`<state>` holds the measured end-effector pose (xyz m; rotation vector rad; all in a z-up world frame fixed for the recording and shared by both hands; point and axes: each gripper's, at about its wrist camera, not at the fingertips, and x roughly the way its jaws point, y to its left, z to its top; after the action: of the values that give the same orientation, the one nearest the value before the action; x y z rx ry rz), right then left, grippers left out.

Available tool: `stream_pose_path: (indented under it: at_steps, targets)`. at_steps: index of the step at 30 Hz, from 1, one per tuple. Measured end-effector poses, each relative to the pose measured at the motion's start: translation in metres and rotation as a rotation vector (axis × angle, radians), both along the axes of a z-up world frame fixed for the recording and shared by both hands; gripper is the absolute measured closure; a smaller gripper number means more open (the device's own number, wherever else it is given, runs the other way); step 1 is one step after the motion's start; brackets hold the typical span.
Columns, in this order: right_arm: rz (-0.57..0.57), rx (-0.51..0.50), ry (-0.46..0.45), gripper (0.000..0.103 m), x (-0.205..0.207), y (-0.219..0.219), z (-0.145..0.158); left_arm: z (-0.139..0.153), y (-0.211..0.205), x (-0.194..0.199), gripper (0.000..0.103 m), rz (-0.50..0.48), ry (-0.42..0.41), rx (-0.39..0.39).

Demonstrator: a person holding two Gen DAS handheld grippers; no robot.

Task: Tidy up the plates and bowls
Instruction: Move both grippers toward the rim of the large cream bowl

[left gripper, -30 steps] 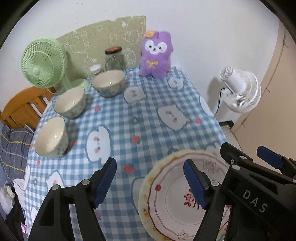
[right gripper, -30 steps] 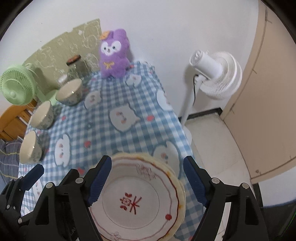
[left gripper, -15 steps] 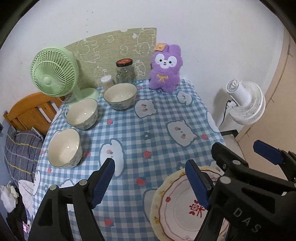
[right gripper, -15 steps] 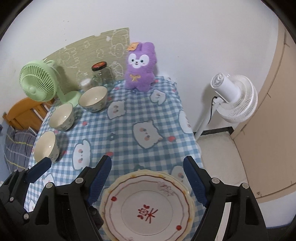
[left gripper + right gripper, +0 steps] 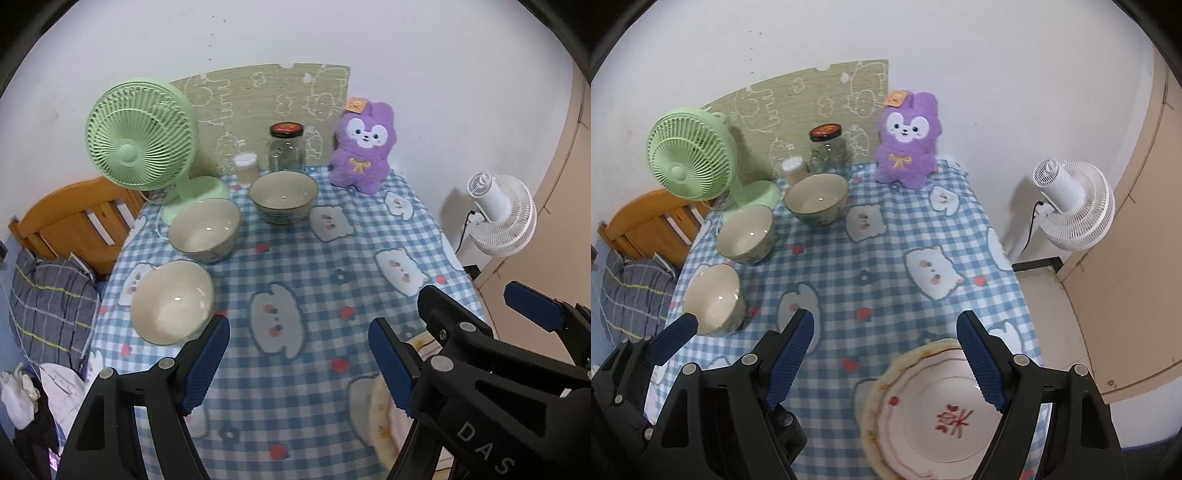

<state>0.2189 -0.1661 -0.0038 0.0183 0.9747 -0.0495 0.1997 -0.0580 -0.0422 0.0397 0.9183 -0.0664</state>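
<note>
Three cream bowls stand along the table's left side: a near bowl [image 5: 170, 307] [image 5: 714, 298], a middle bowl [image 5: 204, 229] [image 5: 745, 233] and a far bowl [image 5: 283, 196] [image 5: 817, 198]. A stack of plates [image 5: 934, 413] with red trim lies at the near right corner; only its edge [image 5: 384, 424] shows in the left wrist view. My left gripper [image 5: 298, 363] is open and empty above the near table. My right gripper [image 5: 886, 360] is open and empty, its right finger over the plates' rim.
A green fan [image 5: 142, 134], a glass jar [image 5: 286, 149], a small cup [image 5: 245, 170] and a purple plush [image 5: 364, 147] stand along the back wall. A white floor fan [image 5: 1071, 203] stands right of the table [image 5: 886, 258]. A wooden chair [image 5: 74, 225] stands at the left.
Both grippers have drawn back and up from the plates, which now sit lower in both views. More of the table and back wall shows. Both stay open.
</note>
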Motion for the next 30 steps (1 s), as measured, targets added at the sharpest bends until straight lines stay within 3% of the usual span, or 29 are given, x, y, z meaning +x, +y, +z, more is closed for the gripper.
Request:
stream_pose_path:
  at_steps: [18, 30]
  targets:
    - [0.050, 0.035, -0.021, 0.021, 0.006, 0.086, -0.007, -0.005, 0.082, 0.007, 0.025, 0.032, -0.022, 0.022]
    - [0.077, 0.051, -0.014, 0.021, 0.021, 0.122, -0.023, -0.015, 0.118, 0.019, 0.026, 0.036, -0.035, 0.035]
